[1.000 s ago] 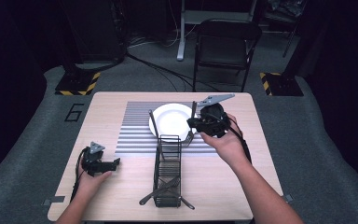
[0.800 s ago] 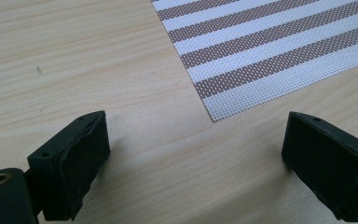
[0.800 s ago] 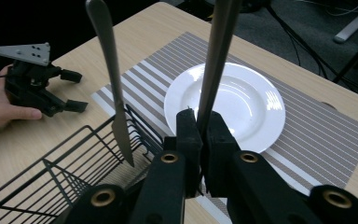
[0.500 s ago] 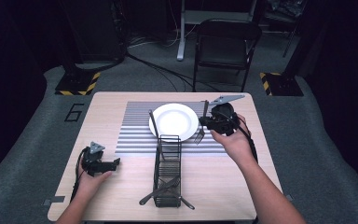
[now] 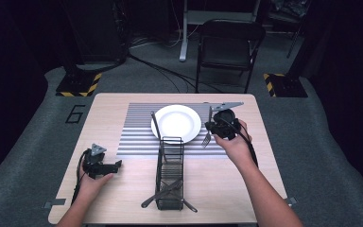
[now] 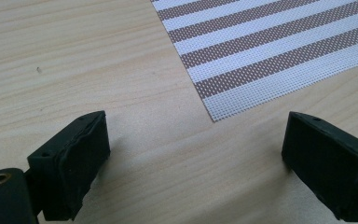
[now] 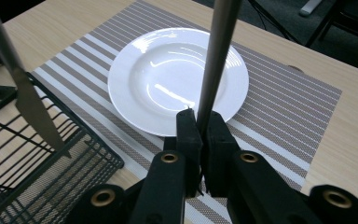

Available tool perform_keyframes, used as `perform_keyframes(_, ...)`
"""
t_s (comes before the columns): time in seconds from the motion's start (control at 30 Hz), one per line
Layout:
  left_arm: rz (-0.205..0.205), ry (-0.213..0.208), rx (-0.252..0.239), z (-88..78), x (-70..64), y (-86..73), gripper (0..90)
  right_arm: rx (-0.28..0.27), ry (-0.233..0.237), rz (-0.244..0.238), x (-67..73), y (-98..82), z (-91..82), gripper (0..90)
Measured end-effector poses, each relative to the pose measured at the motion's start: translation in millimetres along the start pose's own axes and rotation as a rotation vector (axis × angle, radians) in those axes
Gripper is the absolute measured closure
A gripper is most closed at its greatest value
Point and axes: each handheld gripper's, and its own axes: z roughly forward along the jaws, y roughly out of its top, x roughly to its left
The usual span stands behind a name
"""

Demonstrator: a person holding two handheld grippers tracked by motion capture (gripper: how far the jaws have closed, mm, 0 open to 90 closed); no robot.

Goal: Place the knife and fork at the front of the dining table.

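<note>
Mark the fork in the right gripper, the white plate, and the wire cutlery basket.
fork (image 5: 207,138): high view, on the tines hanging below the right hand.
white plate (image 7: 168,56): right gripper view, on the bare rim at its far side.
wire cutlery basket (image 5: 170,140): high view, on the top rim wire.

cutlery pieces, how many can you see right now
At least 4: a fork in the right gripper beside the plate, a knife leaning upright in the rack, and two pieces lying at its near end. More may be hidden.
</note>
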Motion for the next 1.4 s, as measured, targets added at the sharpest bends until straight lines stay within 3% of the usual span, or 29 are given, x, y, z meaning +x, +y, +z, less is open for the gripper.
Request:
perform_keyframes(0.13,0.000,0.000,0.000,0.0,0.0,0.0,7.4,0.017,-0.013,0.032,-3.3,-8.4,9.9,87.1)
perform_keyframes(0.3,0.000,0.000,0.000,0.0,0.0,0.0,7.4,0.031,-0.028,0.022,-7.9,-16.7,20.1,87.2)
perform_keyframes(0.67,0.000,0.000,0.000,0.0,0.0,0.0,7.4,0.050,-0.045,0.054,-17.0,-34.2,39.7,87.1)
perform_keyframes(0.9,0.000,0.000,0.000,0.0,0.0,0.0,7.4,0.062,-0.035,0.073,-21.7,-37.9,46.2,87.1)
perform_keyframes(1.4,0.000,0.000,-0.002,0.1,0.0,0.0,7.4,0.047,-0.076,0.106,-31.9,-40.1,64.3,85.5)
